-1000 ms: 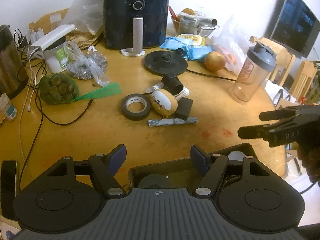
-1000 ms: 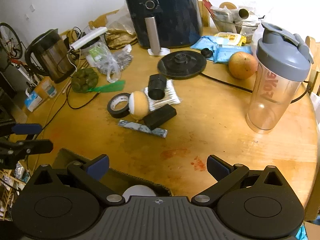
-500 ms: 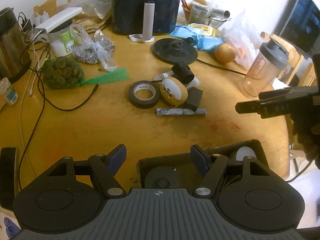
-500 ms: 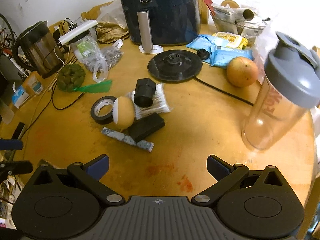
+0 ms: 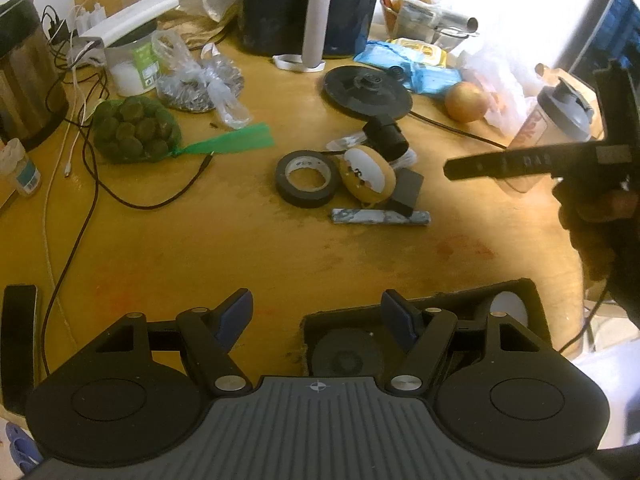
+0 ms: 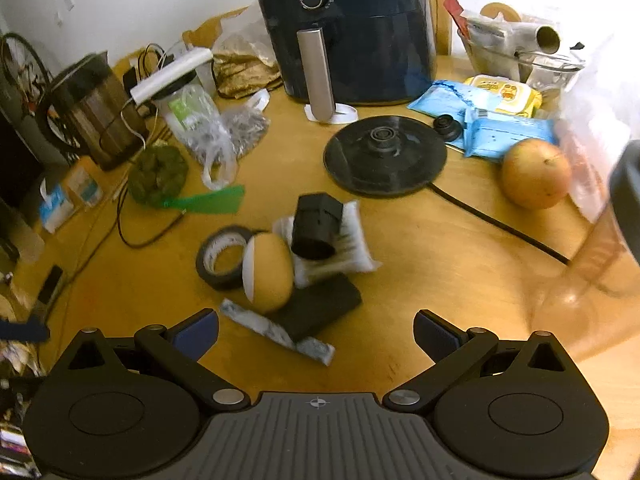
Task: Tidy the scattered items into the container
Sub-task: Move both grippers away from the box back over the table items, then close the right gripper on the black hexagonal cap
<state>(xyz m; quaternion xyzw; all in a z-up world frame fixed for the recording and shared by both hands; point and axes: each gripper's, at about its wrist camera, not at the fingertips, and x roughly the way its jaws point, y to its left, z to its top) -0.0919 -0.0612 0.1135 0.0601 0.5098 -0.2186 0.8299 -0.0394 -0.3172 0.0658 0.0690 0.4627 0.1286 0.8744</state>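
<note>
A pile of loose items lies mid-table: a black tape roll (image 5: 306,178) (image 6: 222,256), a tan ball with a white face (image 5: 368,178) (image 6: 268,276), a black cylinder (image 5: 386,134) (image 6: 316,226) on a pack of cotton swabs (image 6: 344,240), a black block (image 5: 408,192) (image 6: 324,308) and a marbled bar (image 5: 380,216) (image 6: 276,330). The dark box (image 5: 532,300) sits at the near table edge with a round dark thing and a white thing inside. My left gripper (image 5: 316,312) hovers open over the box's left corner. My right gripper (image 6: 316,332) (image 5: 448,168) is open just short of the pile, above the bar's near end.
An air fryer (image 6: 344,28) stands at the back, with a kettle base (image 6: 384,156) and its cord in front. An orange fruit (image 6: 536,174) and a shaker bottle (image 5: 560,120) are at the right. A kettle (image 6: 88,112), a green net bag (image 5: 134,130), cables and a phone (image 5: 18,344) are at the left.
My right gripper has moved forward to the pile, which now looks larger and closer; the box has left its view. The left gripper shifted slightly, showing more of the box.
</note>
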